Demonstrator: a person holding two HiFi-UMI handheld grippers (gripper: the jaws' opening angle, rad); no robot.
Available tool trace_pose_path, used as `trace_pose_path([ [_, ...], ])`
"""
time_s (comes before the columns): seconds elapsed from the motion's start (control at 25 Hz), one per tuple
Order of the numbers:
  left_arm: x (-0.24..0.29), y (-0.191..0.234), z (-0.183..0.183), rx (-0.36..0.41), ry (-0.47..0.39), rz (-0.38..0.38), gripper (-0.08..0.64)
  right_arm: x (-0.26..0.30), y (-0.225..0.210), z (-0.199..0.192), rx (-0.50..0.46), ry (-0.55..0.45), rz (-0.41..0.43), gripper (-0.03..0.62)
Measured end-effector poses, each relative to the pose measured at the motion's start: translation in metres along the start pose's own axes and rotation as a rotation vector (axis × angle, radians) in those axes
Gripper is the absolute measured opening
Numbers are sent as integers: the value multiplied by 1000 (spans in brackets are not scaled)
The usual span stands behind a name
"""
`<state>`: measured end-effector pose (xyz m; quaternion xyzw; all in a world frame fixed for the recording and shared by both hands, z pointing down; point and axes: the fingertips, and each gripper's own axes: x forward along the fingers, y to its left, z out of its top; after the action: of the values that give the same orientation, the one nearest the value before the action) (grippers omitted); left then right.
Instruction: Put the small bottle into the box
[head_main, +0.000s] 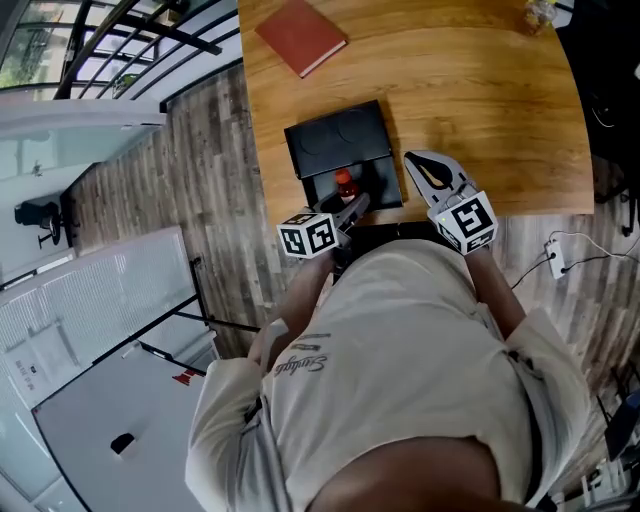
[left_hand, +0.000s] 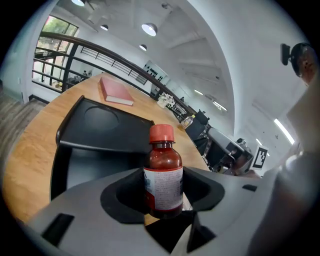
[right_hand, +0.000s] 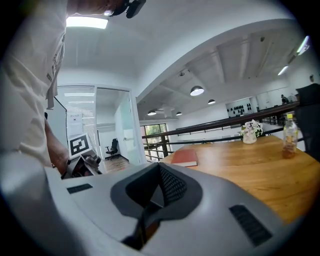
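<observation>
Left gripper (left_hand: 162, 200) clamped on small bottle (left_hand: 163, 170), upright, centre of frame, poised at near edge of open box (left_hand: 95, 125) on desk (head_main: 480, 90), apparently for lowering in. Right gripper (right_hand: 157, 185) jaws together, empty, parked right of box.

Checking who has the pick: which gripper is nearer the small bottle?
Left. The left gripper is clamped on the small bottle; the right gripper, shut and empty, is off to the bottle's right, apart from it.
</observation>
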<state>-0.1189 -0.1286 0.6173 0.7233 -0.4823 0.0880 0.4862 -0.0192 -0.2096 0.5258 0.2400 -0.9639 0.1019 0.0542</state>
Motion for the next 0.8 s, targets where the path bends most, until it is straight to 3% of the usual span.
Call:
trace_pose_path([
  [0.24,10,15,-15,-50,55,41,227,-5,1,-3,-4,-2,19,-5],
  [0.6,23,46,-40,-67,210,204,227,-14,9,-6,28,3,47,-5],
  [0.8,34,56,-45,-93,275,257,227,-13,3,-16,56,16,36,-5],
])
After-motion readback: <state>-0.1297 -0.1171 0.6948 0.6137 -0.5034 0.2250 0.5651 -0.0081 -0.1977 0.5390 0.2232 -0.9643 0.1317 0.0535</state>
